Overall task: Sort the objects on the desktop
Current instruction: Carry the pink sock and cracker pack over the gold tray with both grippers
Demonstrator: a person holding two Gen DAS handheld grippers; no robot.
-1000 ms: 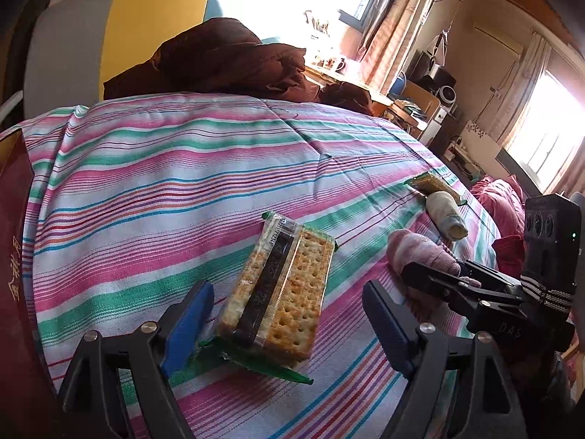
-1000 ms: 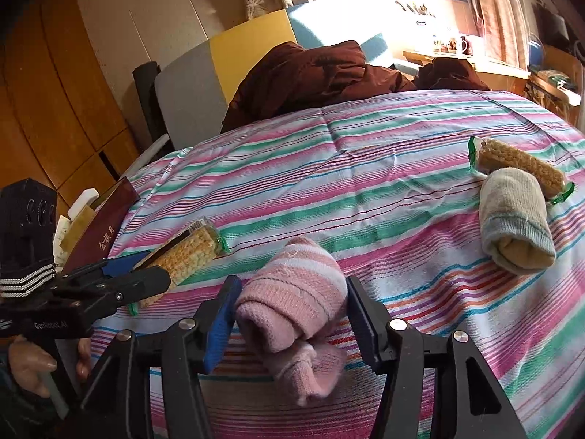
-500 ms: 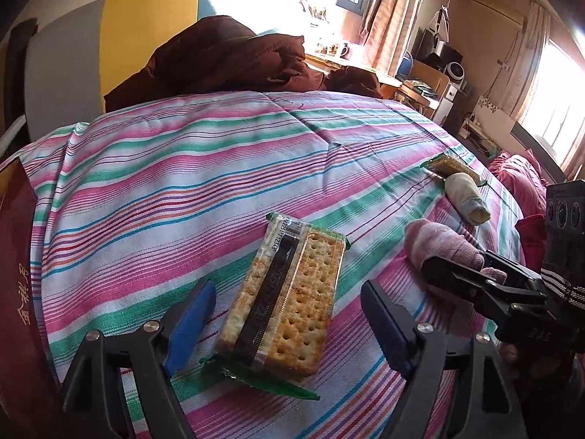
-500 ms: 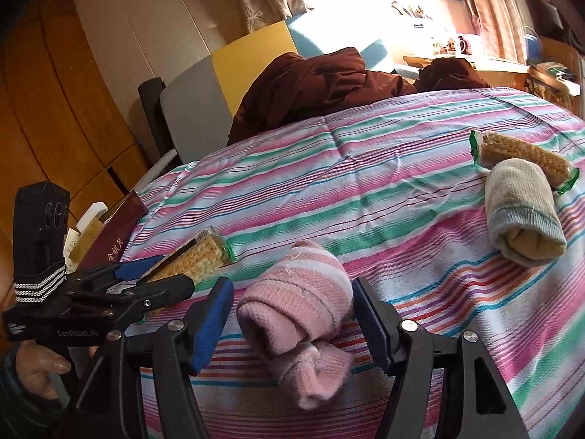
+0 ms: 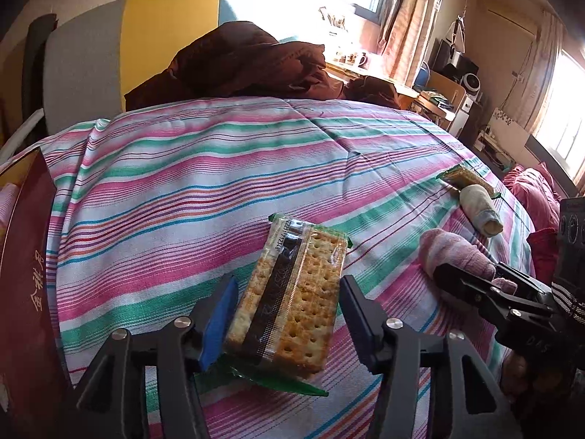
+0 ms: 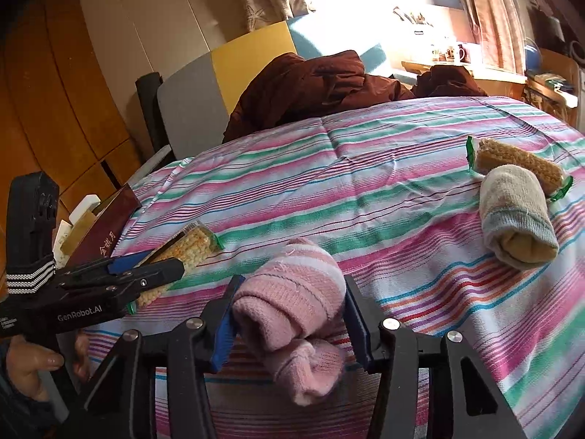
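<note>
The left gripper [image 5: 285, 314] has its jaws drawn in on both sides of the cracker packet [image 5: 292, 292]; the left pad meets the wrapper, but contact on the right is hard to make out. The packet's long axis runs from near to far, tilted slightly right, its near end overhanging a green wrapper flap. It lies on the striped bedspread [image 5: 204, 183].

The right gripper [image 6: 290, 320] is clamped on the pink sock roll [image 6: 292, 300], pads pressing both flanks; the roll's loose end droops toward the camera.

Far right lies a beige sock roll [image 6: 515, 212], touching a second cracker packet [image 6: 519, 164] behind it. A dark red box [image 5: 22, 274] is cut off at left.
</note>
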